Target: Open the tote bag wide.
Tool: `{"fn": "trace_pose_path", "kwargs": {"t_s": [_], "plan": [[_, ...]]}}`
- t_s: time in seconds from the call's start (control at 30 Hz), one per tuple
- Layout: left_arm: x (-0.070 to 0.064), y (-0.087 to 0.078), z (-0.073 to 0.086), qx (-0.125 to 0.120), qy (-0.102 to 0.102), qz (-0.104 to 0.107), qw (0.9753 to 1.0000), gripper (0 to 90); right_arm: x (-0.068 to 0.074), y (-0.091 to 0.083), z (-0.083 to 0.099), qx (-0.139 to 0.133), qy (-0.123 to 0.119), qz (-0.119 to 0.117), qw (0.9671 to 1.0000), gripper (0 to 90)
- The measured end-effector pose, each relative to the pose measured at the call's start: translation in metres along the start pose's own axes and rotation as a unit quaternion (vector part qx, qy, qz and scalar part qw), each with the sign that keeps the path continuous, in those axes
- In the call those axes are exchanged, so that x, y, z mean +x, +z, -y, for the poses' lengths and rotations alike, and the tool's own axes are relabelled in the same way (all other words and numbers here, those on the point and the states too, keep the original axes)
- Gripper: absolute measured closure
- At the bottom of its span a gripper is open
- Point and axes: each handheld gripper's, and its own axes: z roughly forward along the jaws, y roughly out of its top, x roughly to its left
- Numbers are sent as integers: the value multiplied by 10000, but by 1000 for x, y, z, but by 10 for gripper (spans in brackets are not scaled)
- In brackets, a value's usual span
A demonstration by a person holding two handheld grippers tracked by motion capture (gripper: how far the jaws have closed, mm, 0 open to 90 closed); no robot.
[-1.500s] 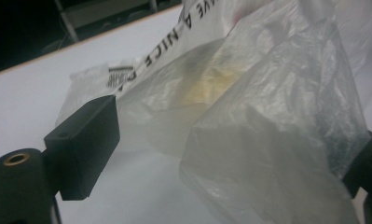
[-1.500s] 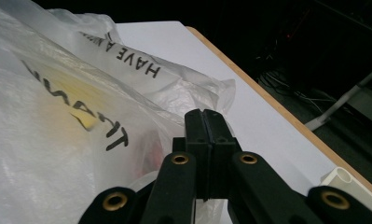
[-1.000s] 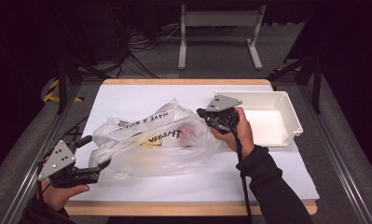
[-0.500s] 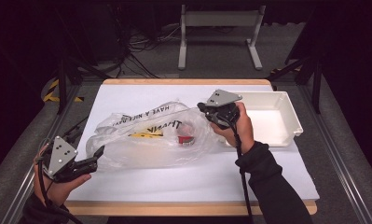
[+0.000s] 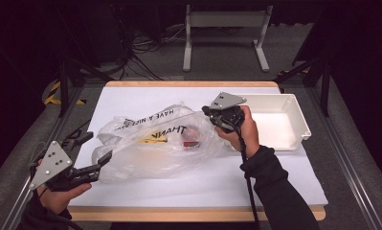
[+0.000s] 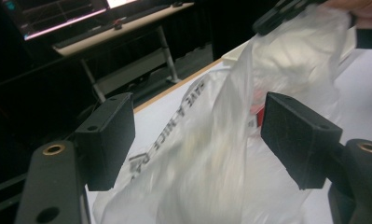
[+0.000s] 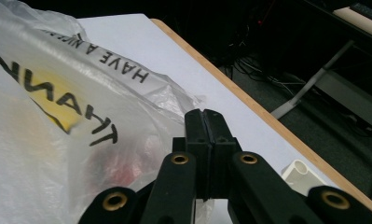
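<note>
A clear plastic bag printed with black letters and a yellow mark lies across the middle of the white table. Something red shows through its film. My right gripper is shut on the bag's right end and holds that end a little above the table. In the right gripper view its fingertips are pressed together over the bag. My left gripper stands open at the bag's left end. In the left gripper view the bag hangs in the wide gap of that gripper, touching neither pad.
A white tray stands at the right of the table, just behind my right hand. The wooden front edge runs close to my left hand. Dark floor, cables and a metal stand lie beyond the far edge.
My left gripper has drawn back a little to the left and opened, its jaws now turned toward the bag's left end. My right gripper has kept its hold and lifted slightly.
</note>
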Motion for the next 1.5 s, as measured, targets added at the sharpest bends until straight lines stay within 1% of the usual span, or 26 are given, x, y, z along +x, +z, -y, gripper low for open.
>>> {"fn": "trace_pose_path", "kwargs": {"t_s": [0.1, 0.13, 0.23, 0.27, 0.33, 0.37, 0.47, 0.53, 0.6, 0.63, 0.67, 0.7, 0.73, 0.77, 0.83, 0.9, 0.93, 0.97, 1.0, 1.03, 1.07, 1.1, 1.13, 1.3, 1.37, 1.5], "plan": [[-15, 0, -8, -35, 231, 258, 9994, 290, 4, 5, 1, 118, -58, -16, 9999, 899], [-22, 1, -10, -9, 361, 383, 9986, 304, 5, 6, 1, 158, -80, -22, 9998, 899], [-35, 6, -11, 61, 524, 663, 9964, 353, 6, 10, 2, 203, -73, -21, 9998, 899], [-41, 11, -10, 130, 636, 799, 9947, 385, 7, 11, 2, 214, -61, -34, 9997, 899], [-47, 20, -5, 214, 669, 1052, 9920, 443, 8, 15, 3, 263, -68, -48, 9996, 899], [-52, 31, 1, 379, 690, 1277, 9887, 527, 9, 18, 4, 315, -80, -62, 9995, 899], [-62, 49, 13, 736, 862, 1578, 9809, 583, 10, 21, 6, 378, -92, -82, 9992, 898], [-66, 60, 19, 951, 900, 1617, 9781, 589, 11, 23, 8, 386, -62, -112, 9992, 898], [-67, 73, 28, 1178, 830, 1702, 9748, 601, 12, 24, 9, 427, -32, -136, 9990, 897], [-67, 73, 28, 1178, 830, 1702, 9748, 602, 12, 24, 10, 430, -13, -148, 9990, 897], [-67, 85, 36, 1504, 950, 1542, 9719, 599, 12, 25, 10, 437, -20, -165, 9989, 897], [-67, 85, 36, 1504, 950, 1542, 9719, 595, 12, 25, 10, 437, -20, -165, 9989, 897], [-63, 95, 44, 1728, 887, 1337, 9718, 591, 13, 24, 11, 440, -7, -191, 9988, 896], [-59, 99, 47, 1816, 844, 1255, 9717, 593, 13, 24, 11, 440, -19, -204, 9988, 896], [-51, 106, 55, 2029, 919, 929, 9704, 601, 13, 24, 11, 443, -49, -213, 9988, 895], [-42, 110, 61, 2177, 803, 790, 9695, 613, 13, 22, 11, 433, -60, -213, 9988, 894], [-38, 111, 64, 2295, 793, 614, 9681, 609, 13, 20, 11, 427, -50, -203, 9989, 895], [-38, 111, 64, 2295, 793, 614, 9681, 584, 13, 20, 11, 427, -50, -203, 9989, 895], [-29, 113, 68, 2453, 770, 108, 9663, 531, 12, 16, 10, 336, -70, -177, 9993, 897], [-24, 113, 70, 2422, 696, -87, 9677, 494, 11, 14, 10, 315, -82, -168, 9993, 897], [-19, 112, 71, 2383, 590, -97, 9694, 487, 11, 12, 10, 293, -81, -171, 9994, 897], [-19, 112, 71, 2383, 590, -97, 9694, 487, 11, 12, 10, 293, -81, -171, 9994, 897], [-9, 109, 70, 2377, 442, -145, 9702, 489, 9, 8, 10, 273, -71, -160, 9995, 897], [-4, 107, 69, 2352, 411, -97, 9710, 564, 8, 4, 9, 210, -34, -176, 9996, 876], [-5, 109, 68, 2376, 479, -88, 9701, 603, 9, 3, 7, 151, -23, -134, 9998, 806], [-5, 114, 68, 2443, 500, -17, 9684, 671, 14, 1, 4, 95, -85, -260, 9996, 703]]}}
